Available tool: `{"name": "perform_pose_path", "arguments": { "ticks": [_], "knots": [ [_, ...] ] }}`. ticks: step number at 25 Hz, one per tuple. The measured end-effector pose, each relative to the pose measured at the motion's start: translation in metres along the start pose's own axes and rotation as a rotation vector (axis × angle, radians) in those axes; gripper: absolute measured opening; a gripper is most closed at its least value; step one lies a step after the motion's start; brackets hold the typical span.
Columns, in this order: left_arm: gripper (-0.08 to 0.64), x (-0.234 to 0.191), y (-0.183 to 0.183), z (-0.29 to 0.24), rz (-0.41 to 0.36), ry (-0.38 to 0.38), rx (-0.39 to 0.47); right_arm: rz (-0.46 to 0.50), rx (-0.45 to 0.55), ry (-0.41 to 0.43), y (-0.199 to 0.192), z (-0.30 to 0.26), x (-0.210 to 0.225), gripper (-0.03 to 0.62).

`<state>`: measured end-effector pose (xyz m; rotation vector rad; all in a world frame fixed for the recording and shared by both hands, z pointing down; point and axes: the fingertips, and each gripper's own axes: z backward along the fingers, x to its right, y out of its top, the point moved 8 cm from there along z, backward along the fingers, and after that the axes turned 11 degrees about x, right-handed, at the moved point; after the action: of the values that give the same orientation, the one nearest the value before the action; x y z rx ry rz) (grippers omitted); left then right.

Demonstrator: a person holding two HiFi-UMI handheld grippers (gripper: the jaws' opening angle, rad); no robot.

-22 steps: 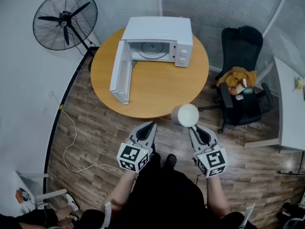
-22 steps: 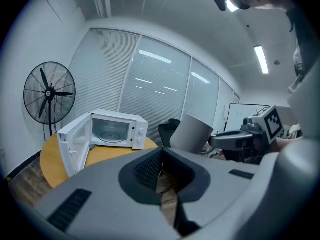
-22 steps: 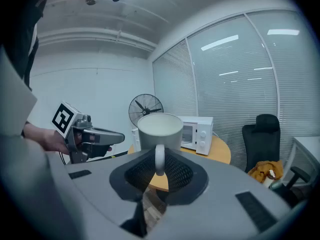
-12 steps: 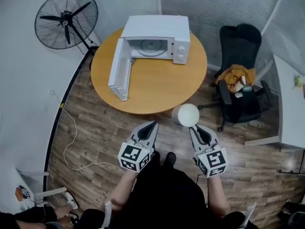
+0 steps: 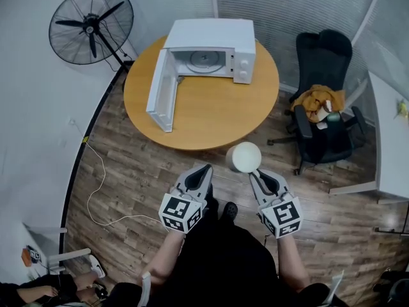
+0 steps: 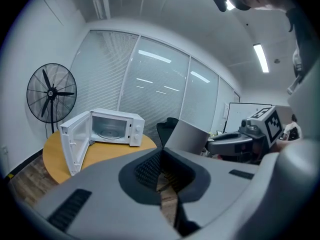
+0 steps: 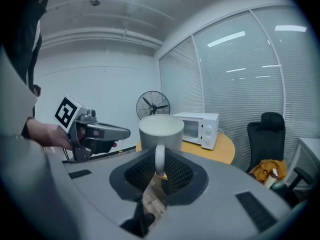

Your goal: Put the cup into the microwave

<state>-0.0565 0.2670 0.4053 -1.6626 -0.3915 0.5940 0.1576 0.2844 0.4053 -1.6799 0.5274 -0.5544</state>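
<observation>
A white cup (image 5: pixel 244 157) hangs above the wooden floor just short of the round table's near edge. My right gripper (image 5: pixel 257 173) is shut on the cup's handle (image 7: pixel 159 159), and the cup (image 7: pixel 161 130) stands upright with its mouth up. My left gripper (image 5: pixel 204 170) hovers beside it, to the left, shut and empty; its tips (image 6: pixel 161 153) meet. The white microwave (image 5: pixel 211 51) sits at the far side of the table (image 5: pixel 211 117) with its door (image 5: pixel 160 91) swung wide to the left and its glass turntable showing. The microwave (image 6: pixel 107 129) lies ahead and to the left of the left gripper.
A standing fan (image 5: pixel 89 24) is at the far left, and a white cable (image 5: pixel 96 184) trails over the floor. A black office chair (image 5: pixel 319 107) with orange cloth on it stands right of the table, next to a white desk (image 5: pixel 391 139).
The view has shifted a little, and the table sits slightly higher in the picture. Both grippers keep their pose, and the cup stays in the right one.
</observation>
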Motion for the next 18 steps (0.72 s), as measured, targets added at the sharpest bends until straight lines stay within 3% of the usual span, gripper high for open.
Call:
{"name": "perform_pose_path", "arguments": {
  "ticks": [18],
  "knots": [
    [-0.003, -0.049, -0.008, -0.026, 0.05, 0.033, -0.015, -0.012, -0.029, -0.005, -0.001, -0.052, 0.02, 0.058]
  ]
}}
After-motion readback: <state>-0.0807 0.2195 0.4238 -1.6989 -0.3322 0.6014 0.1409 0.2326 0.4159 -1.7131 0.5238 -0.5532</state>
